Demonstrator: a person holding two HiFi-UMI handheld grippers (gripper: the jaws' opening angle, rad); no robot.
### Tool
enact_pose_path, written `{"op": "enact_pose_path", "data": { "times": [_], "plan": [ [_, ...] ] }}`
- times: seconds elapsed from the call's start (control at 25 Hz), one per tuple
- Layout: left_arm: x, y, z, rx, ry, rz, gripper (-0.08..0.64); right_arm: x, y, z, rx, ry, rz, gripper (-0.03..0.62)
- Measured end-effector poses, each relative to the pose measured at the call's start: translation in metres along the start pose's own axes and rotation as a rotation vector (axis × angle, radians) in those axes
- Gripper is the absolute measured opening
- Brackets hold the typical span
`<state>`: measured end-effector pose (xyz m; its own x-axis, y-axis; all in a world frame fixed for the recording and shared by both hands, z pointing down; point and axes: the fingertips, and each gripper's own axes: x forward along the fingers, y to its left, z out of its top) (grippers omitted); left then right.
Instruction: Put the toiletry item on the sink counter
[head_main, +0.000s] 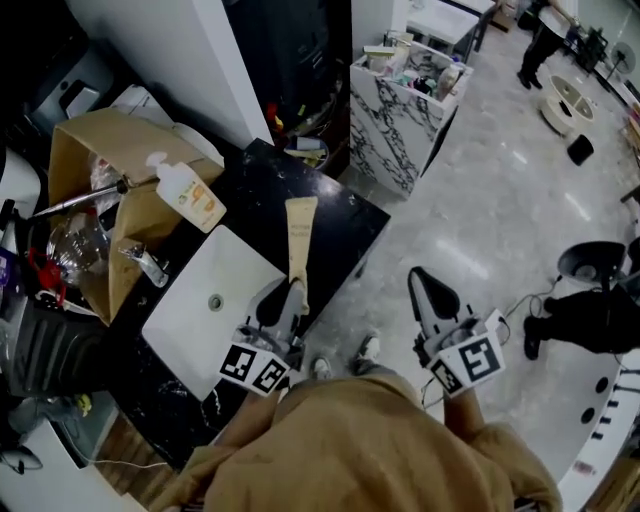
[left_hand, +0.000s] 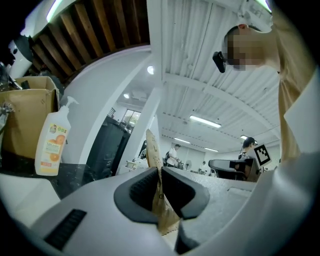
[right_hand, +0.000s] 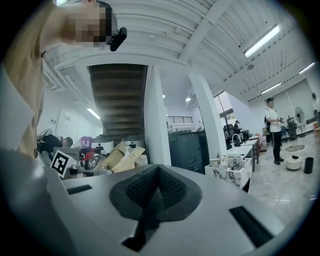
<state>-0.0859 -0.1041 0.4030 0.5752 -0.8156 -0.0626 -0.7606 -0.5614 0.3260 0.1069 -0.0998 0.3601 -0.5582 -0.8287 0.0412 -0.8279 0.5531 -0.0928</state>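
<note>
Placement is the step in hand, as I judge it. The left tongs (head_main: 292, 298) are closed on the lower end of a beige tube (head_main: 299, 235), the toiletry item. They hold it above the black desk (head_main: 345, 215), just beside the right edge of the white sink basin (head_main: 235, 255), in the middle of the head view. In the left gripper view the two pads press the flat end of the tube (left_hand: 152, 147) from both sides. The right tongs (head_main: 425, 283) are closed on nothing and hang over the floor at the lower right of the frame, well apart from the desk.

To do this well, I would lower the tube over the bare black strip to the right of the basin and lay it flat. The pads should open only when it rests there. The strip looks narrow, with the basin on one side and the edge of the desk on the other. A tube released too high or crosswise could slide into the basin or drop to the floor.

Around it, a pump bottle (head_main: 188, 195) with an orange label stands beside a brown cardboard box (head_main: 95, 150) at the upper left. A metal tap (head_main: 146, 263) is at the left of the basin, and a marbled stand (head_main: 395, 140) with small articles is at the upper middle. None of them seems to be in the way of the tube.
</note>
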Motion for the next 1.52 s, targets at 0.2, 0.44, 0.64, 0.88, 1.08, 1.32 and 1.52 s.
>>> {"op": "enact_pose_path", "data": {
  "times": [0.2,0.44,0.64,0.88,1.08,1.32,1.52],
  "plan": [
    [0.007,0.010,-0.005,0.022,-0.005,0.079,0.026,0.024,-0.020,-0.021,0.039,0.038,0.055,0.002],
    [0.003,0.032,-0.016,0.044,0.016,0.170,0.026,0.047,-0.023,-0.040,0.067,0.070,0.125,0.002],
    [0.016,0.049,-0.022,0.087,0.055,0.183,0.026,0.051,-0.029,-0.041,0.079,0.073,0.111,0.002],
    [0.041,0.077,-0.053,0.112,0.158,0.185,0.026,0.057,-0.026,-0.046,0.085,0.092,0.115,0.002],
    [0.071,0.095,-0.076,0.122,0.226,0.174,0.026,0.067,-0.019,-0.047,0.080,0.088,0.135,0.002],
    [0.091,0.106,-0.094,0.144,0.291,0.184,0.026,0.061,-0.026,-0.048,0.084,0.092,0.122,0.002],
    [0.100,0.111,-0.106,0.174,0.345,0.190,0.025,0.054,-0.033,-0.050,0.097,0.094,0.108,0.002]
  ]
}}
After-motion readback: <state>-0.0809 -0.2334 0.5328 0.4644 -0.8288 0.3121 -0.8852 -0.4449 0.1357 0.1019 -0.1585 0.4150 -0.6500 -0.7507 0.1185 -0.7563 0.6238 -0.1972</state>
